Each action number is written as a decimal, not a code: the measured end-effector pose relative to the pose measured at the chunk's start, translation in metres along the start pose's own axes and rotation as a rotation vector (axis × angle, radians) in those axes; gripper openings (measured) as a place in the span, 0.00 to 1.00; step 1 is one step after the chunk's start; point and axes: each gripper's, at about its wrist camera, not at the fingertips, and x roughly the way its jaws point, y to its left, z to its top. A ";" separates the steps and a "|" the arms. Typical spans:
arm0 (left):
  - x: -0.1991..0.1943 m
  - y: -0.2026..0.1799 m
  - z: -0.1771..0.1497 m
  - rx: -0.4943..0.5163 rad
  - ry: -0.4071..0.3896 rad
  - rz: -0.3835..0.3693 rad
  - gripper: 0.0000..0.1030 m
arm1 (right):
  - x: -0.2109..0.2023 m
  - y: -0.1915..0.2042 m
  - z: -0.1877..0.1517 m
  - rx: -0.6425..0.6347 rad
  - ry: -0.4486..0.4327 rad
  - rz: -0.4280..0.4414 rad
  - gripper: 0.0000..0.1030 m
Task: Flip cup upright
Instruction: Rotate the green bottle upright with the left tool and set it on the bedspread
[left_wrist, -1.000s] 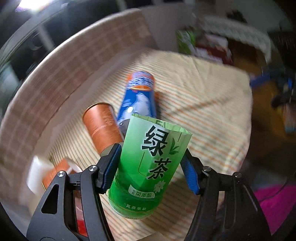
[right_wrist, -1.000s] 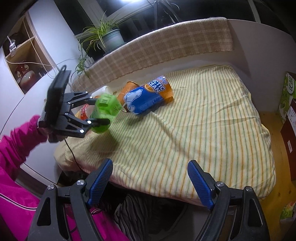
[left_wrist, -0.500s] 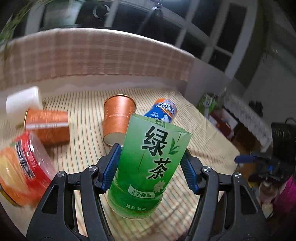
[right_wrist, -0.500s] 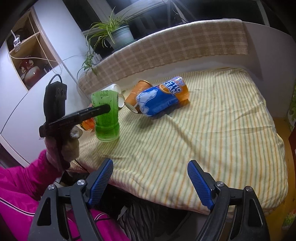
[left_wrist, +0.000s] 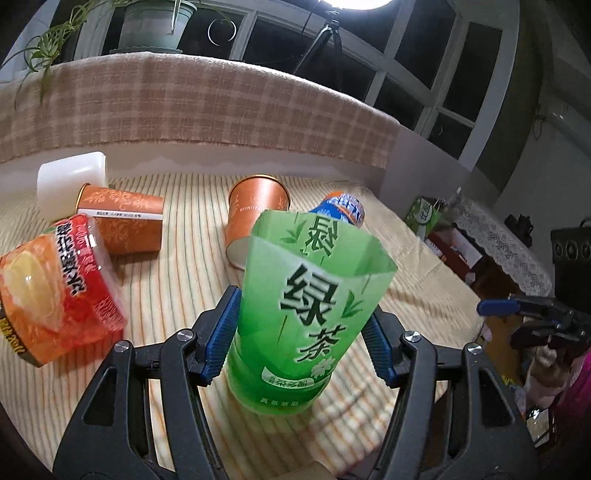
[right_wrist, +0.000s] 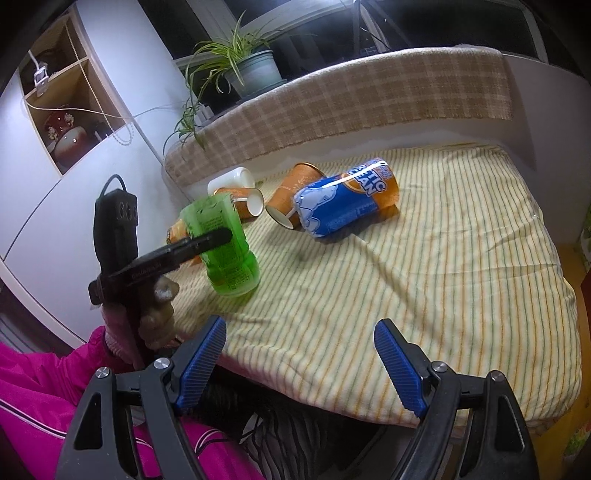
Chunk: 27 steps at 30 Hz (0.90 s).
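1. Our left gripper (left_wrist: 301, 336) pinches the green cup (left_wrist: 306, 314) between its blue pads (left_wrist: 221, 332), one pad pressed on each side of the cup's lower half.

2. We see the green cup standing mouth-up with its base on the striped cloth (left_wrist: 184, 280), leaning a little toward 1 o'clock in the left wrist view. Its open rim is squashed into an uneven shape.

3. From the right wrist view, the same green cup (right_wrist: 225, 243) sits near the cloth's left edge, at about 10 o'clock from our right gripper (right_wrist: 299, 365), with the left gripper's black finger crossing its middle.

4. Our right gripper is spread wide and holds nothing; it hangs off the near edge of the striped cloth (right_wrist: 424, 295), well apart from the cup.

5. Beyond the green cup, at 12 o'clock in the left wrist view, an orange paper cup (left_wrist: 255, 218) lies on its side, and a blue and orange cup (left_wrist: 343, 208) lies just beside it at 1 o'clock.

6. At 10 o'clock we see a second orange cup (left_wrist: 122, 225) on its side, touching a white cup (left_wrist: 70, 181) behind it.

7. A red and orange container (left_wrist: 55, 288) lies tilted at 9 o'clock, near the second orange cup.

8. A checked cloth (left_wrist: 184, 103) covers the ledge at the far side, with a potted plant (right_wrist: 251, 66) standing above it.
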 end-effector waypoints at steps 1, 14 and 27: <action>-0.002 -0.001 -0.001 0.011 0.003 0.000 0.63 | 0.000 0.002 0.000 -0.003 -0.001 0.002 0.83; -0.026 -0.006 -0.006 0.087 0.022 0.023 0.91 | 0.007 0.044 0.003 -0.074 -0.075 -0.129 0.83; -0.090 0.004 -0.015 0.078 -0.090 0.195 0.94 | 0.022 0.087 0.011 -0.106 -0.183 -0.253 0.83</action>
